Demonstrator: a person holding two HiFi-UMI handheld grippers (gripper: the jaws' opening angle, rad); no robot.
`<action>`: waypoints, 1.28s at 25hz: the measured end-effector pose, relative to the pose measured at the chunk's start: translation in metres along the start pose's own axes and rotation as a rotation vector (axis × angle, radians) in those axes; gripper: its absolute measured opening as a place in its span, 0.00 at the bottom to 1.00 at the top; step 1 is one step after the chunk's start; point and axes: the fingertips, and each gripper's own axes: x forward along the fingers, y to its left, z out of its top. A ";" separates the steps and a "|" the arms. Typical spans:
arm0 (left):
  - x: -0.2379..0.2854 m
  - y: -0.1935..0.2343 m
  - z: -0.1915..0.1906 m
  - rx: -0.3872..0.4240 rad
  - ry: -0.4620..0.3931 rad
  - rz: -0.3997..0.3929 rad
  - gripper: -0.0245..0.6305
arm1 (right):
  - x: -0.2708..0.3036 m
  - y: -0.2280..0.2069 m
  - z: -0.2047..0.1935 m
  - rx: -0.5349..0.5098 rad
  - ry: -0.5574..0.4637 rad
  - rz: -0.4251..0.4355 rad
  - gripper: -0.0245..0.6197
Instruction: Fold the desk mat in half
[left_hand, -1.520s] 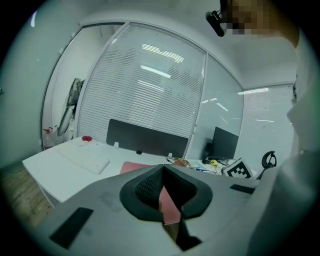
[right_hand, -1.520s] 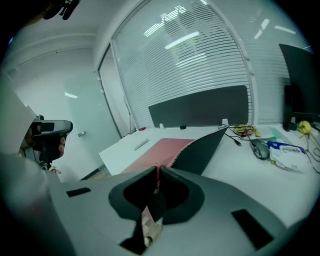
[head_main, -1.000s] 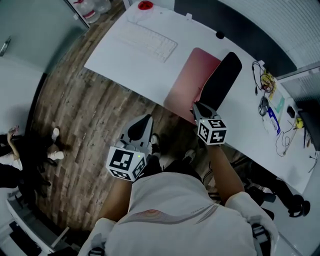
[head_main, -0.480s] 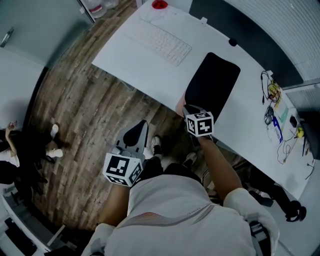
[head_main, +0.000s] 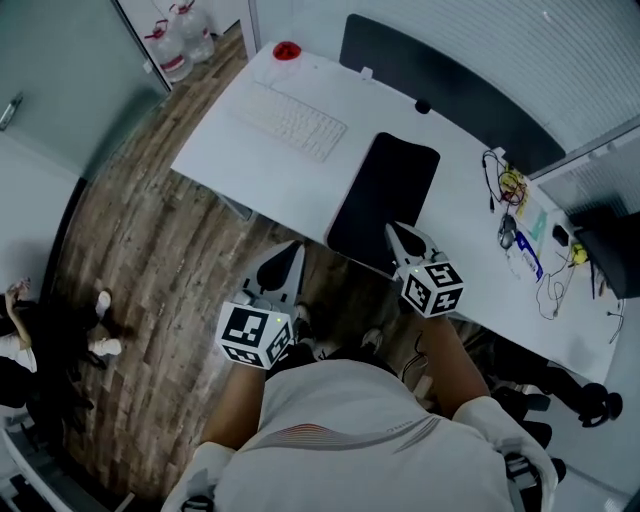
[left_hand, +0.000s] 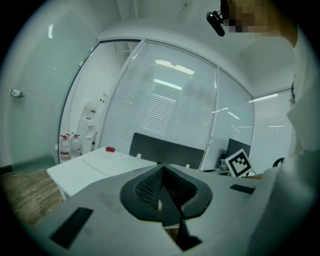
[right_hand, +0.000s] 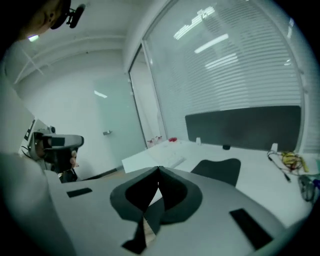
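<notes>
The desk mat lies folded on the white desk, black side up, its near edge at the desk's front edge. It shows as a dark shape in the right gripper view. My right gripper hovers over the mat's near right corner, apart from it. Its jaws have just closed and meet at the tips with nothing between them. My left gripper hangs over the wooden floor in front of the desk, shut and empty.
A white keyboard and a red object lie at the desk's left end. Cables and small clutter sit at the right end. A dark partition runs behind the desk. Water bottles stand on the floor.
A second ago the right gripper held the mat's edge up, pink underside showing. The mat now lies folded flat, and the right gripper has let go and drawn back from it.
</notes>
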 end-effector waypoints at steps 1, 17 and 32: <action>0.005 -0.009 0.007 0.009 -0.012 -0.018 0.06 | -0.018 -0.005 0.013 -0.007 -0.033 -0.015 0.12; 0.050 -0.151 0.092 0.181 -0.135 -0.215 0.06 | -0.252 -0.074 0.133 -0.043 -0.445 -0.281 0.12; 0.047 -0.171 0.091 0.189 -0.145 -0.180 0.06 | -0.258 -0.085 0.124 -0.039 -0.433 -0.244 0.12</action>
